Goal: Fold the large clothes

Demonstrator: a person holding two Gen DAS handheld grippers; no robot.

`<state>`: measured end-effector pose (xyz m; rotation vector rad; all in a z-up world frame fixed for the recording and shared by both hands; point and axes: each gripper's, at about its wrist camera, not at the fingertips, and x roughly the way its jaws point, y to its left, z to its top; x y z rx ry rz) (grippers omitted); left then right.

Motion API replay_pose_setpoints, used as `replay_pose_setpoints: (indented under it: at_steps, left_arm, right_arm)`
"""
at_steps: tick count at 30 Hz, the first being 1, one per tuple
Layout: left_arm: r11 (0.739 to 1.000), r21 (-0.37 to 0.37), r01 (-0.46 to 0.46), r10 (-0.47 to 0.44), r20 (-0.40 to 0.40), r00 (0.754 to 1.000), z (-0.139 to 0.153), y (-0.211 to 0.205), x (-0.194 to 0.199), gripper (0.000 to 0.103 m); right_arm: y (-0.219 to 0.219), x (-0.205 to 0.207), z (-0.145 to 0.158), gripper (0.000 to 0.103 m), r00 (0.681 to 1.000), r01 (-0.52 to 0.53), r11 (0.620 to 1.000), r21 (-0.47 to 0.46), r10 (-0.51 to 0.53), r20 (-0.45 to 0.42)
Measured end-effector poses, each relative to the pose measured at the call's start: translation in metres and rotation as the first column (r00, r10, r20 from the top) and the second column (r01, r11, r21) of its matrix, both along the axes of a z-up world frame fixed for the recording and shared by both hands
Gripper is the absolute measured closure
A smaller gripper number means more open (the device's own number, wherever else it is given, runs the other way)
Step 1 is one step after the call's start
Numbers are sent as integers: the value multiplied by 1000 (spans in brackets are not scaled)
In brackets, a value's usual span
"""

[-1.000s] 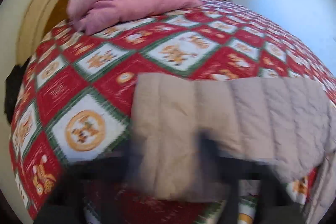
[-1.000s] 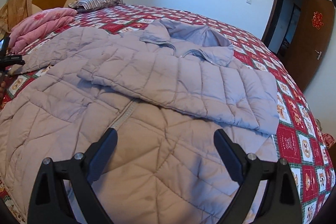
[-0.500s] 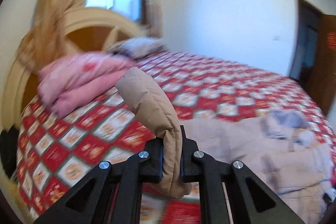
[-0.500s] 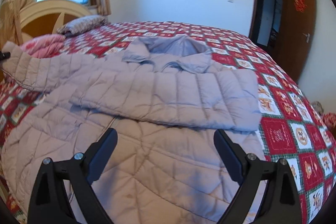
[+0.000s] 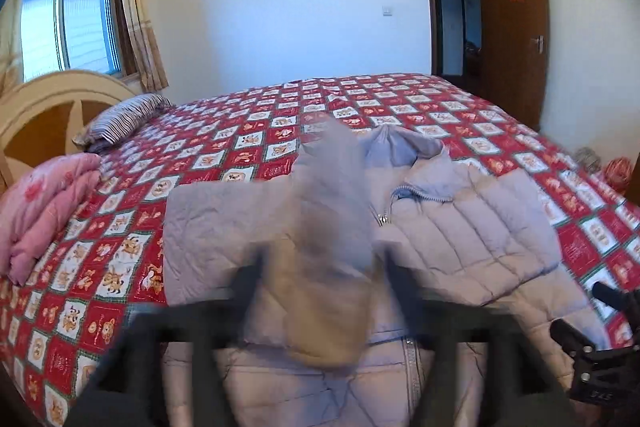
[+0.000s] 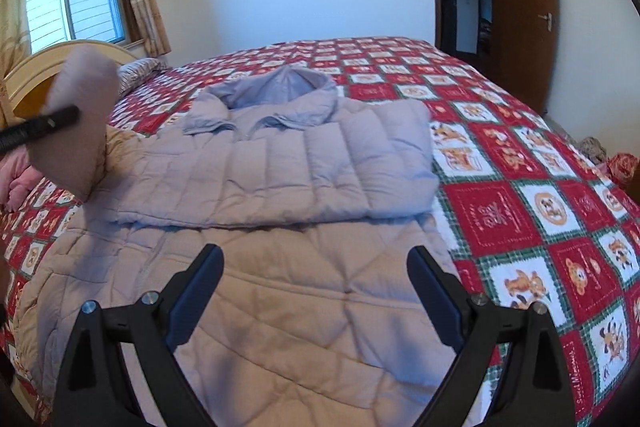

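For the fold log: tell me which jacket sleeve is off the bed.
The jacket's sleeve in the left gripper, raised at the headboard side; the other sleeve lies folded flat across the chest.

The left hand-held gripper (image 5: pixel 320 275) is blurred in its own view — its jaws stand apart with padded cloth between them, raised in the air. The right hand-held gripper (image 6: pixel 316 267) hangs low and level, jaws spread wide — nothing between its fingers (image 6: pixel 200 291).
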<state>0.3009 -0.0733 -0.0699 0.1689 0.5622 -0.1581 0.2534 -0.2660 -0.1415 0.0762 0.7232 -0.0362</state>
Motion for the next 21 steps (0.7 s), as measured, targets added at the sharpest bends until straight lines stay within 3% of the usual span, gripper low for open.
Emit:
replay_pose_setpoints:
  at_steps: [3, 6, 11, 13, 17, 21]
  left_arm:
    - [1000, 9, 23, -24, 50, 998, -1, -4, -10, 19]
    - [1000, -2, 7, -7, 84, 996, 1, 14, -15, 10]
    - [987, 28, -158, 157, 22, 987, -25, 83, 9, 10]
    - [970, 38, -242, 242, -11, 970, -41, 117, 21, 10]
    - [915, 27, -403, 403, -93, 910, -77, 189, 37, 10]
    - [879, 15, -476, 468, -213, 858, -115, 227, 40, 10]
  right_arm:
    - [-6, 0, -4, 8, 1000, 10, 1000, -2, -10, -16]
    - [-8, 2, -5, 8, 1000, 10, 1000, 0, -10, -27]
    - [6, 17, 0, 8, 999, -32, 999, 31, 33, -35]
    - [18, 28, 4, 8, 997, -65, 996, 58, 67, -41]
    - [46, 53, 8, 8, 991, -113, 987, 116, 120, -55]
    - [72, 81, -7, 10, 979, -137, 972, 189, 163, -125]
